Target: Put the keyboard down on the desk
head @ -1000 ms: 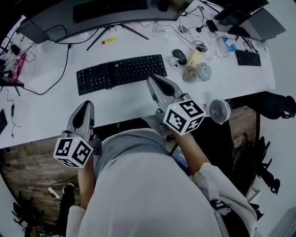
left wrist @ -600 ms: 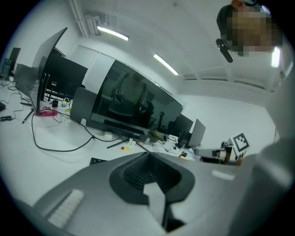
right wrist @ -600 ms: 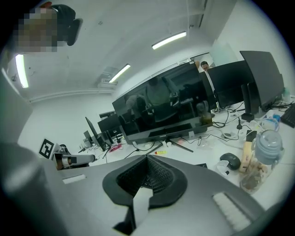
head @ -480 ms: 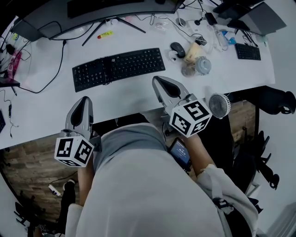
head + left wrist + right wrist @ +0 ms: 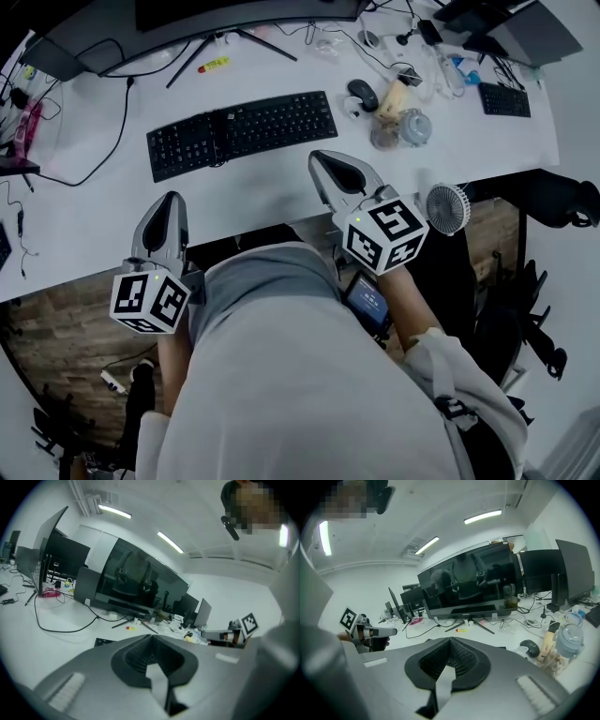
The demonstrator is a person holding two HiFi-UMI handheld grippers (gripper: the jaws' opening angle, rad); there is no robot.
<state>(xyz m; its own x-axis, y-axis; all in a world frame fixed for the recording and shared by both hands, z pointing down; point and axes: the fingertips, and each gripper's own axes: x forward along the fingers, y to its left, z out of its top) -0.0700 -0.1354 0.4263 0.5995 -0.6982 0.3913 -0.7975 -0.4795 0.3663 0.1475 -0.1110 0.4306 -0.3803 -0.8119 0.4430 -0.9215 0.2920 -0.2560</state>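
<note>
Desk [image 5: 94,192] is shown with keyboard [image 5: 242,134] laid flat toward 12 o'clock; left gripper [image 5: 171,204] and right gripper [image 5: 323,164] are held closed, empty; job's seemingly done.

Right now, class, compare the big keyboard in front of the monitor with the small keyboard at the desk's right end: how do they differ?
The big keyboard is far longer than the small keyboard. The big keyboard lies in the middle of the desk, in front of the monitor; the small keyboard sits at the desk's far right end. Both are black and lie flat on the white desk.
</note>
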